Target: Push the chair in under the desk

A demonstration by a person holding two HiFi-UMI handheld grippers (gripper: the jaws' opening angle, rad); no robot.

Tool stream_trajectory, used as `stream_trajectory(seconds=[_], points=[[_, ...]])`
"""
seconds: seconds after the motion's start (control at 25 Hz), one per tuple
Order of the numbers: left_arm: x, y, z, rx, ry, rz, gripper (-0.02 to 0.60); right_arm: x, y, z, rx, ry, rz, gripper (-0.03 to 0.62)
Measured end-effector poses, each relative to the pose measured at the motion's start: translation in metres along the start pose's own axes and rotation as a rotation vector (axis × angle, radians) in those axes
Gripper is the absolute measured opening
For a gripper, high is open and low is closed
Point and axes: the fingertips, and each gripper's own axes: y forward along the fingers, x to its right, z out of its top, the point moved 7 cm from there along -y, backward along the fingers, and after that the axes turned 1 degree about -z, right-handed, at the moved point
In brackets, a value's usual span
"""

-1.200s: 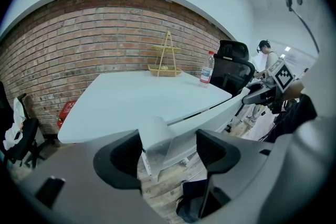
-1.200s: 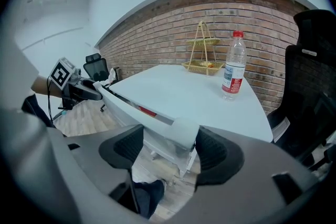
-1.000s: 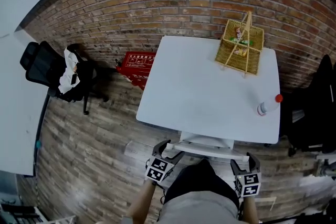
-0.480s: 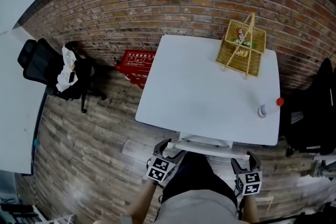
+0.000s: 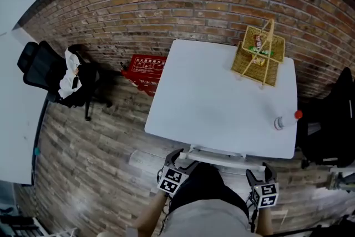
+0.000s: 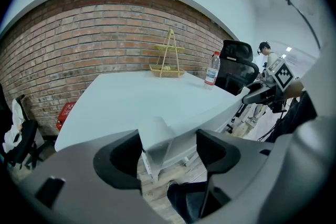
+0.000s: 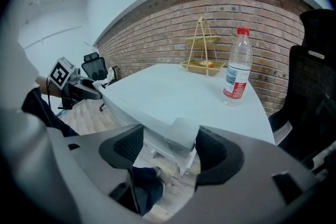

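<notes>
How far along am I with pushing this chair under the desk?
Mostly done: only a strip of the chair shows beyond the desk. In hand: the left gripper and right gripper bracket its corners, jaws open. Left: perhaps a final push.

Free to pass over bare desk at 12; blocked at 1 by basket, at 2 by bottle.

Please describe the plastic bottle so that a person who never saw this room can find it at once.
Look at the white desk against the brick wall. Near its right edge, closer to the person than the wicker basket, stands the bottle. It alone is clear plastic, upright, with a red cap and a red label.
</notes>
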Motion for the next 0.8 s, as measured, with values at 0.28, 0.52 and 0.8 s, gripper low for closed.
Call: stream_trajectory(seconds=[0.28,0.52,0.8], points=[[-0.011,0.005,0.007,-0.005,0.006,-0.007,0.325,0.001,0.007,0.006,0.016,0.001,-0.012,0.314],[-0.013,0.009,0.011,0.003,0.004,-0.007,0.325,0.004,0.01,0.013,0.012,0.004,-0.006,0.316],[-0.015,0.014,0.016,0.003,0.002,-0.007,0.325,0.009,0.014,0.018,0.004,0.001,0.002,0.314]])
